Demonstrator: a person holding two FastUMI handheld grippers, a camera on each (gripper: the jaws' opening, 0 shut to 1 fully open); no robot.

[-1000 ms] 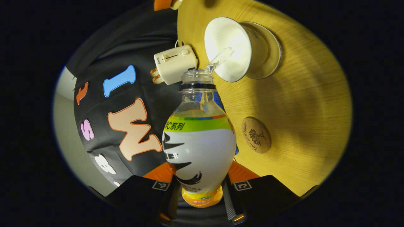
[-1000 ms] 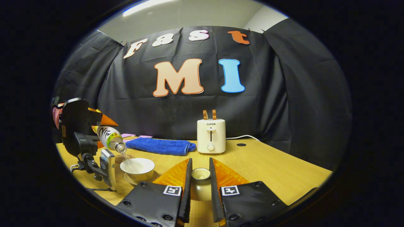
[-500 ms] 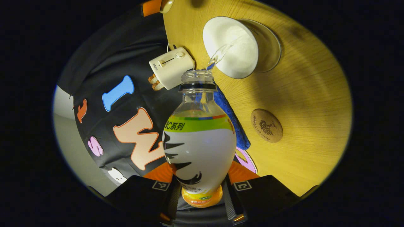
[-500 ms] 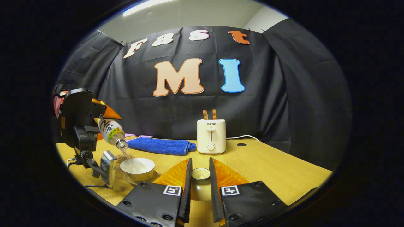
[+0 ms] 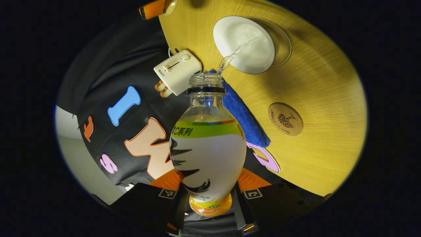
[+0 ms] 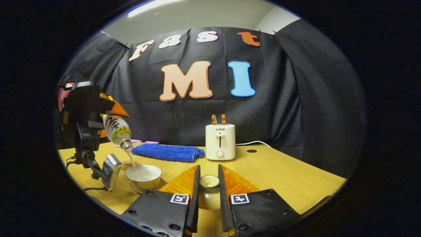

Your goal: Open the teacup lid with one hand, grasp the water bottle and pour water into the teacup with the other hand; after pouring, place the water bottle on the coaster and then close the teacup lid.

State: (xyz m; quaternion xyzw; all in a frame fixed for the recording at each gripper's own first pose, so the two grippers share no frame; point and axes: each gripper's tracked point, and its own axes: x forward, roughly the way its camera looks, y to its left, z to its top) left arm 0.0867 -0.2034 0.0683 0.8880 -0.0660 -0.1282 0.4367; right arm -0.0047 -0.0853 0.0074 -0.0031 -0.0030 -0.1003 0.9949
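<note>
Two hand-held two-finger grippers: build and markings.

Right gripper (image 6: 209,171): two wedge-shaped fingers on flat black plates, each plate bearing a square black-and-white coded marker (image 6: 179,198); round screws (image 6: 175,226) along the plates' near edge. Left gripper (image 5: 208,177): same pattern, with a coded square (image 5: 166,193) on each black plate. In the right gripper view it shows a bulky black housing (image 6: 82,102), a jointed black bracket (image 6: 93,166) under it carrying a small silver-edged device (image 6: 110,171), and a dark cable (image 6: 88,189) below.

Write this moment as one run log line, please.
step: pouring | left gripper: shut on water bottle, tilted over teacup | right gripper: shut on lid | coaster: bare
</note>
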